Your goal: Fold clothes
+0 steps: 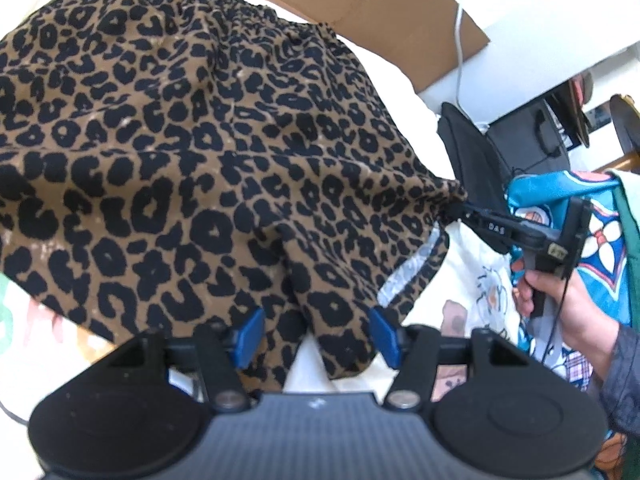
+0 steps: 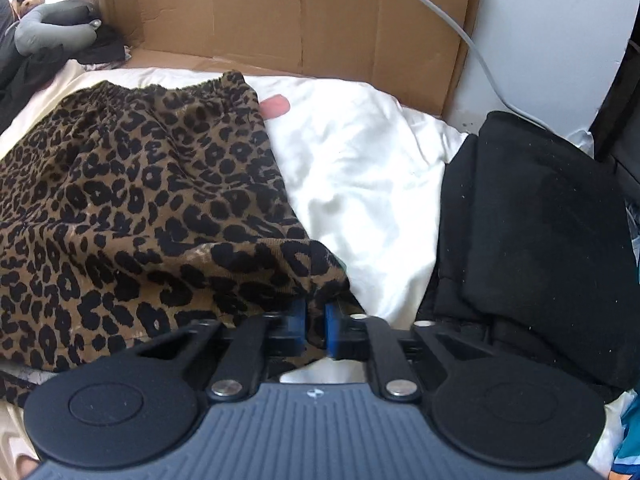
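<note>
A leopard-print garment [image 1: 200, 160] with a gathered elastic waistband at its far edge lies spread on the white sheet [image 2: 360, 160]. My right gripper [image 2: 316, 320] is shut on the garment's [image 2: 140, 200] near right corner, with cloth bunched between its blue pads. From the left wrist view, that right gripper [image 1: 460, 210] pinches the corner and pulls it into a point, and a hand [image 1: 568, 312] holds its grip. My left gripper [image 1: 318, 336] stands open with its blue pads wide apart. A fold of the garment's near hem hangs loosely between them.
Flattened cardboard [image 2: 300, 20] stands along the far edge against the wall, with a grey cable [image 2: 460, 28] running down it. A folded black garment [image 2: 540, 220] lies right of the sheet. A grey neck pillow [image 2: 52, 32] sits far left. Bright blue printed cloth [image 1: 600, 240] lies at the right.
</note>
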A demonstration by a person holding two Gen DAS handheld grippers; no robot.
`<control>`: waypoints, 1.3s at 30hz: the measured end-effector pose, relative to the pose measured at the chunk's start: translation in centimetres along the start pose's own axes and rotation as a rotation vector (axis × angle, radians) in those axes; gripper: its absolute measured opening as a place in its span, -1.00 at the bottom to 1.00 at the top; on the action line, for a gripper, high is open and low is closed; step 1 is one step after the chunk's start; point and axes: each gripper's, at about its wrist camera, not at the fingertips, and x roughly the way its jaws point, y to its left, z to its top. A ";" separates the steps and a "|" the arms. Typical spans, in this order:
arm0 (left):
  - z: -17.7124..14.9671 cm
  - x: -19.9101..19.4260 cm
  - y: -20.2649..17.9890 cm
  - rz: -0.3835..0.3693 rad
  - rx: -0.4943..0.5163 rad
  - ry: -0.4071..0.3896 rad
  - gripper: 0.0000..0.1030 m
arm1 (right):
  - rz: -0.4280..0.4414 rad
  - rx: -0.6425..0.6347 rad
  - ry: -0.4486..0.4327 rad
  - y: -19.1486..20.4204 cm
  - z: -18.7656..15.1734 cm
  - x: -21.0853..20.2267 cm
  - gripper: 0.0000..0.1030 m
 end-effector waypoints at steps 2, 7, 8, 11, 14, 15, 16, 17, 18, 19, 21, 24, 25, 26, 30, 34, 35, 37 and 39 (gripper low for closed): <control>-0.1 0.1 0.0 -0.010 -0.019 -0.003 0.18 | 0.001 0.023 -0.014 -0.2 0.0 -0.4 -0.88; -0.8 0.5 0.0 -0.064 -0.069 -0.003 0.26 | -0.018 0.102 -0.024 -2.0 -0.2 -1.8 -0.92; -1.1 0.7 -0.1 -0.075 -0.075 0.001 0.30 | -0.021 0.122 -0.017 -2.4 -0.4 -1.9 -0.92; -1.4 1.6 -0.2 -0.097 -0.107 0.012 0.45 | -0.007 0.144 0.005 -2.7 -0.7 -1.7 -0.92; -1.3 2.8 -0.2 -0.106 -0.142 0.011 0.55 | 0.007 0.138 0.004 -2.4 -0.9 -1.6 -0.91; -1.1 3.2 0.0 -0.109 -0.163 0.007 0.53 | 0.008 0.142 0.005 -2.3 -0.9 -1.6 -0.90; -1.0 3.6 0.2 -0.113 -0.188 0.002 0.49 | 0.009 0.146 0.006 -2.3 -1.0 -1.5 -0.87; -0.9 4.0 0.6 -0.113 -0.221 0.000 0.32 | 0.007 0.163 -0.001 -2.5 -1.0 -1.6 -0.85; -0.8 4.3 0.9 -0.113 -0.251 0.005 -0.12 | 0.005 0.181 -0.009 -2.7 -1.0 -1.7 -0.70; -0.8 4.5 1.0 -0.112 -0.265 0.017 -0.45 | 0.005 0.208 -0.026 -3.1 -1.1 -2.0 -0.32; -0.9 4.8 1.2 -0.111 -0.284 0.044 -0.88 | 0.005 0.262 -0.062 -4.0 -1.1 -2.7 -0.05; -1.4 4.2 1.4 -0.108 -0.280 0.060 -0.90 | 0.009 0.323 -0.098 -5.1 -1.2 -3.6 -0.02; -1.5 3.7 1.5 -0.103 -0.273 0.062 -0.90 | 0.011 0.340 -0.107 -5.4 -1.2 -3.9 0.01; -1.6 3.1 1.8 -0.096 -0.272 0.060 -0.90 | 0.019 0.361 -0.104 -5.7 -1.2 -3.8 0.03; -1.8 1.0 2.9 -0.069 -0.281 0.040 -0.91 | 0.074 0.426 -0.065 -6.3 -1.6 -2.8 0.03; -1.9 0.5 3.5 -0.068 -0.297 0.035 -0.90 | 0.132 0.408 0.015 -5.1 -2.4 -0.6 0.03; -1.9 0.5 3.6 -0.071 -0.299 0.035 -0.90 | 0.144 0.407 0.033 -4.9 -2.5 0.0 0.03; -1.8 0.8 3.4 -0.071 -0.297 0.041 -0.90 | 0.167 0.402 0.061 -4.4 -2.7 1.1 0.05; -1.7 1.0 3.2 -0.069 -0.290 0.048 -0.90 | 0.185 0.385 0.066 -3.9 -2.6 1.6 0.03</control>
